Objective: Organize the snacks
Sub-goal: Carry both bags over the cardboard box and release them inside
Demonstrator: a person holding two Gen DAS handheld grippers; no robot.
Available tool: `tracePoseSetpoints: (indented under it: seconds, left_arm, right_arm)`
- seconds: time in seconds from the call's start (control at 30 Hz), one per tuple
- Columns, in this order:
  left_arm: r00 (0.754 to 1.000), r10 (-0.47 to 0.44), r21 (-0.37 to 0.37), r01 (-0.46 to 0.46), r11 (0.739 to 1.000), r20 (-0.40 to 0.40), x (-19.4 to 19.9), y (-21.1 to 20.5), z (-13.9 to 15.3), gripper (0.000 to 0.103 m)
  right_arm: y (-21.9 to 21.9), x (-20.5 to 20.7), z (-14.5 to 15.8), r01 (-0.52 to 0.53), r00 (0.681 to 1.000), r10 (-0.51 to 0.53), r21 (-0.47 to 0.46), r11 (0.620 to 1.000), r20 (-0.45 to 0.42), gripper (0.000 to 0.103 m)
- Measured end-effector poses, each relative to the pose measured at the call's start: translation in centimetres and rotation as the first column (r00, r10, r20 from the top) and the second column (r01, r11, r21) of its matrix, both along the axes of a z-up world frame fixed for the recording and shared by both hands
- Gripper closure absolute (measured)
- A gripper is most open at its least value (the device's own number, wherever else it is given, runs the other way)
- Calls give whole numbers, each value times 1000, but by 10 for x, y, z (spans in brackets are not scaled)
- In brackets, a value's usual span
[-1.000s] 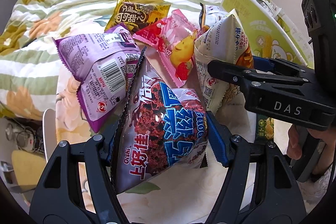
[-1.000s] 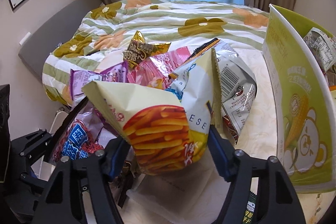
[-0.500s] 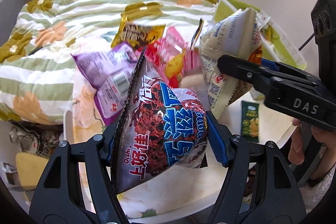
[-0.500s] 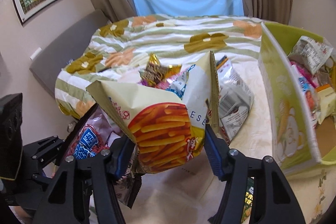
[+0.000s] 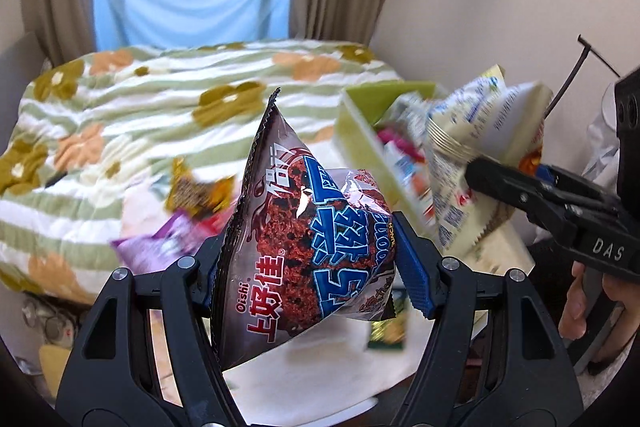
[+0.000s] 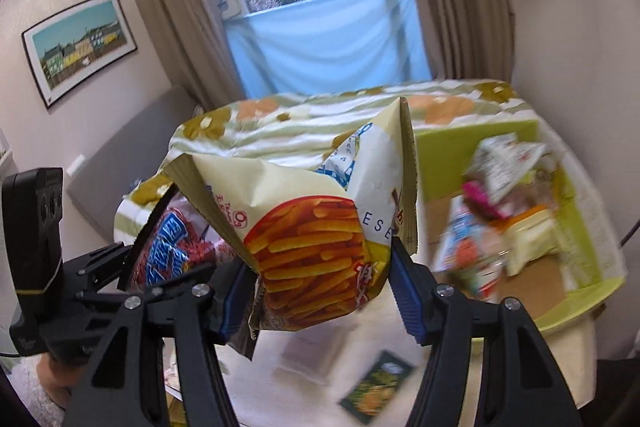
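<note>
left gripper [image 5: 308, 259]: blue pads clenched on the lower sides of the dark oishi bag [image 5: 304, 239], which stands on end between the jaws, long axis running up and away from the tool, serrated top edge pointing toward the bed [image 5: 120, 115]. bag is clear of the table [image 5: 320, 379].

right gripper [image 6: 320, 287]: grasping the cream cheese-stick bag [image 6: 312, 227] the same way, pads pressed into both lower sides, top seam up and forward. its jaws have just been closing, with the bag between them; the film is visibly pinched in.

outward from the tools: the green box [image 6: 568, 211] lies ahead and to the right of the right gripper, open side up, already part full of packets. from the left gripper it is ahead and right too, but past the right gripper and its bag, which sit between.

judgement: right hand is the nearer one to the box, so its bag likely goes in first; the left must wait or come around it.

below the right gripper a small green packet [image 6: 376, 393] lies flat on the table. ahead-left of the left gripper, a gold packet [image 5: 196, 189] and a purple packet [image 5: 156, 247], blurred, not yet sorted.

risk, as i read it: two puffed bags crowding one opening.
</note>
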State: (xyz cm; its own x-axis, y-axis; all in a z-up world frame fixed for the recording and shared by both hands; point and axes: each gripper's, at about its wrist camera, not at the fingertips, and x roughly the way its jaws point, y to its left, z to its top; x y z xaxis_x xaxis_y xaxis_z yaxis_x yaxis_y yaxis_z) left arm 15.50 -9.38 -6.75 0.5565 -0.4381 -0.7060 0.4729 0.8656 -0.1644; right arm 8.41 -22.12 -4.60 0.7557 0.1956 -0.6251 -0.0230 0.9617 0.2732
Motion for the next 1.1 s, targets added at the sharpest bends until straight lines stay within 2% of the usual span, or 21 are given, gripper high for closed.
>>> tracePoseSetpoints:
  seconds: [0.23, 0.53, 0.6, 0.63, 0.7, 0.97, 1.1]
  left_arm:
    - [999, -31, -50, 30, 998, -19, 12, -94, 8, 36]
    - [994, -52, -70, 45, 997, -101, 25, -204, -27, 35]
    - [993, -32, -49, 26, 998, -116, 29, -221, -37, 29]
    - [992, -16, -32, 13, 999, -122, 30, -229, -42, 19]
    - [992, 22, 8, -22, 1000, -125, 30, -236, -49, 1]
    - [982, 93, 32, -89, 996, -164, 8, -222, -53, 1]
    - [978, 130, 34, -126, 991, -163, 3, -205, -48, 1]
  right_arm:
    - [-90, -14, 14, 55, 998, -56, -26, 998, -12, 45]
    - [-179, -14, 1, 58, 997, -59, -29, 998, -55, 45]
    - [-191, -13, -3, 49, 997, -50, -28, 998, -64, 45]
    - [-196, -12, -5, 45, 997, -47, -27, 999, -67, 45]
    - [-205, -11, -11, 33, 996, -35, -20, 999, -76, 45]
    - [-221, -7, -30, -25, 994, 27, 24, 999, -104, 45]
    - [-216, 1, -36, -79, 990, 79, 1, 997, -113, 45]
